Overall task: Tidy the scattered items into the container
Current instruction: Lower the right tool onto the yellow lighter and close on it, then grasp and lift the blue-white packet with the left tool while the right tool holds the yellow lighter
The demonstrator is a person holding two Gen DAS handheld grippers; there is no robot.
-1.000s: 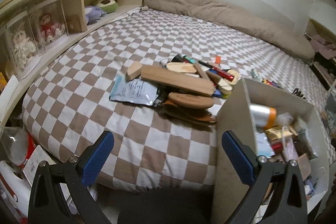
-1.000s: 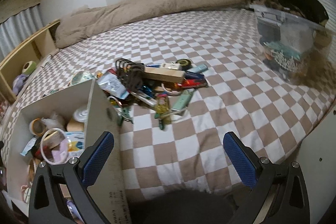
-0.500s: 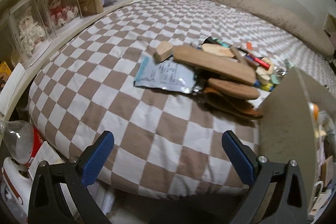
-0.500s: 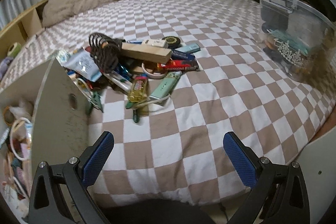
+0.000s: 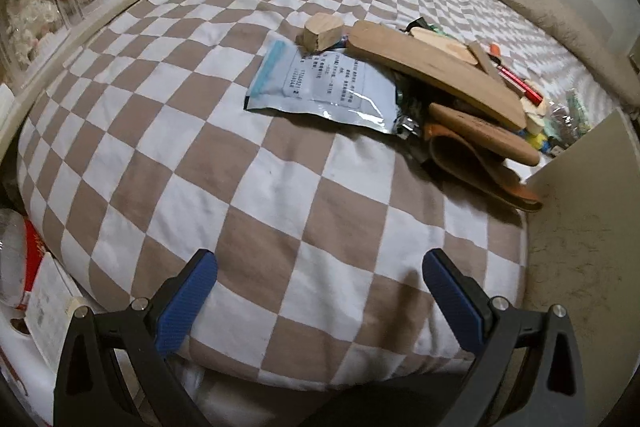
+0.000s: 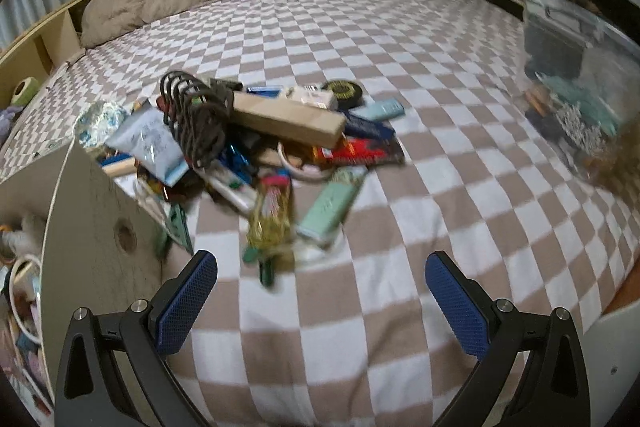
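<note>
Across the middle of both views spreads the checkered bed (image 5: 248,187), with the heap of scattered items (image 6: 260,147) at centre and the beige container (image 6: 76,227) at the lower left of the right view. Loose pieces may slide off the soft quilt if the long wooden board (image 5: 436,71) is tugged. Left gripper (image 5: 320,301) and right gripper (image 6: 322,301) hang low, jaws spread, empty.

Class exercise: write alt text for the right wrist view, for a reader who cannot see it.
An open, empty right claw hovers over a checkered bedspread, facing a heap of scattered items. A container stands at the left.
</note>
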